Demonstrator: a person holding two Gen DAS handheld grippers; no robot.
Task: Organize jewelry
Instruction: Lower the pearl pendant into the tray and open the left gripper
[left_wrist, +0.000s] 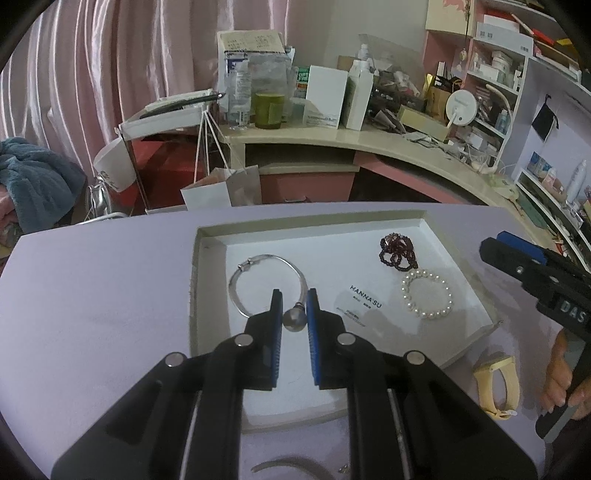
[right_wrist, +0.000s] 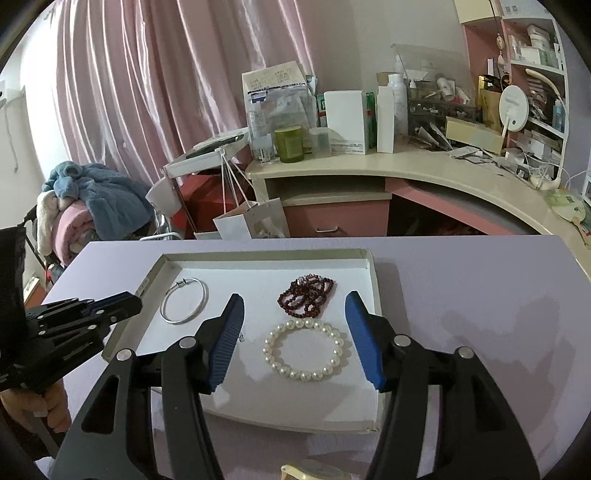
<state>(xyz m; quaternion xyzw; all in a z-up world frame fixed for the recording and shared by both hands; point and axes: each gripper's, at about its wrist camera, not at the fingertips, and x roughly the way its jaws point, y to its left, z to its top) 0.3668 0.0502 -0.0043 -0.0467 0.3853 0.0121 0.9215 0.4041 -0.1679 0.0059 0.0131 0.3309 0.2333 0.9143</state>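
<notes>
A: From the left wrist, we see our left gripper (left_wrist: 294, 308) over the white tray (left_wrist: 207, 240) on the lavender table (left_wrist: 92, 295). Its pads sit a little apart with a small metal bead (left_wrist: 293, 319) between them; we cannot tell whether they actually pinch it. The silver bangle (left_wrist: 255, 284) lies in the tray's left half, and its near arc is hidden behind the fingers.

B: The dark red bead bracelet (left_wrist: 397, 251) and the pearl bracelet (left_wrist: 426, 293) lie to the right, just beside each other. A yellow watch band (left_wrist: 496, 384) rests on the table outside the tray. Our right gripper (left_wrist: 502, 245) is cut off at the edge, so its jaws are unreadable here. A curved metal piece (left_wrist: 284, 464) at the bottom is mostly hidden.

A: From the right wrist, our right gripper (right_wrist: 293, 321) is spread wide and empty, above the pearl bracelet (right_wrist: 304, 349).

B: The red bead bracelet (right_wrist: 306, 293) sits beyond it, the bangle (right_wrist: 184, 301) further left. The left gripper (right_wrist: 125, 301) shows side-on, its pads hard to read. The tray's (right_wrist: 258, 254) near edge is partly covered by our fingers.
</notes>
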